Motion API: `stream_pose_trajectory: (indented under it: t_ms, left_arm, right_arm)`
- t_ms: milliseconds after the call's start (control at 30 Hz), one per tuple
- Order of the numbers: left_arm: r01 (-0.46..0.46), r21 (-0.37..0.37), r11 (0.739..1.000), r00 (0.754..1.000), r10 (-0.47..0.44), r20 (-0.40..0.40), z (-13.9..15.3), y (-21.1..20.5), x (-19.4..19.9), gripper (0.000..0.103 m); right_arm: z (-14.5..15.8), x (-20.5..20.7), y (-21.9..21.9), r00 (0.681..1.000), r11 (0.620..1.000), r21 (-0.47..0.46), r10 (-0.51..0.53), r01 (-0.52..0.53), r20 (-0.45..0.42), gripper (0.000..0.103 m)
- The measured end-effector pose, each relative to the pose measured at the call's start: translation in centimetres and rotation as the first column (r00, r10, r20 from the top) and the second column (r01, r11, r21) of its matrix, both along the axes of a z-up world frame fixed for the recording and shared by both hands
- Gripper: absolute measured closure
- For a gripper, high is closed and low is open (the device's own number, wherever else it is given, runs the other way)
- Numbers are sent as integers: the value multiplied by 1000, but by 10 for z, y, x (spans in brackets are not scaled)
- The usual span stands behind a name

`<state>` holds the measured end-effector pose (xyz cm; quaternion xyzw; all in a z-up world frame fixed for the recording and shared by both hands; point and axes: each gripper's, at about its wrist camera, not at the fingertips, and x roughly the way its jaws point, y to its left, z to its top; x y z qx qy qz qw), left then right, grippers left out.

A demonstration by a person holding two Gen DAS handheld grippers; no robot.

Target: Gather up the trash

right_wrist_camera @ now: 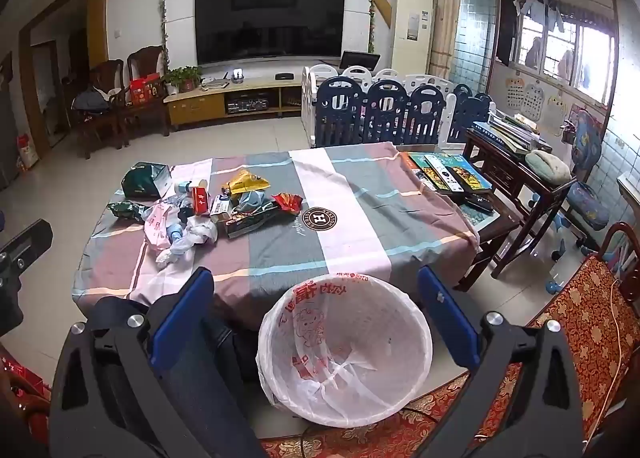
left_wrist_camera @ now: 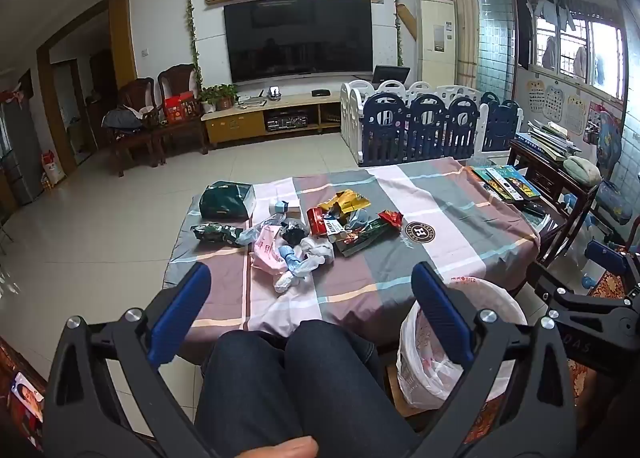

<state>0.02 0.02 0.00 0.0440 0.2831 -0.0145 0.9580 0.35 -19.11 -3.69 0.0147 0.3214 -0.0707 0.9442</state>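
A striped cloth-covered table bears scattered wrappers and books.

**What we cannot make out**

In the left wrist view, the bin is partly hidden behind the left gripper. We see the right gripper cut off by the picture's right edge. The trash pile overlaps itself, so we cannot count its wrappers. Printing on the books is too small to read.
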Motion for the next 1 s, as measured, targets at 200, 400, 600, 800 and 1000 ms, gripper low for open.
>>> stream_pose_trajectory:
  t_ms: [200, 400, 600, 800, 1000]
  left_arm:
    - [1, -1, 1000, 1000, -1, 1, 0, 0, -1, 3]
    - [1, -2, 1000, 1000, -1, -4, 0, 0, 0, 3]
    - [4, -6, 1000, 1000, -4, -15, 0, 0, 1, 3]
    - [4, -6, 1000, 1000, -4, -17, -4, -5, 5, 3]
    - [5, -8, 1000, 1000, -5, -19, -1, -3, 3, 3]
  right_arm:
    - [1, -1, 0, 1000, 1000, -2, -1, 1, -2, 3]
    - [2, -1, 0, 1000, 1000, -5, -2, 2, 0, 3]
    - [1, -1, -1, 1000, 1000, -4, -3, 3, 0, 3]
    - [-3, -1, -4, 1000, 1000, -4, -11, 11, -5, 3]
    - [-1, 1, -1, 1000, 1000, -7, -15, 15, -6, 3]
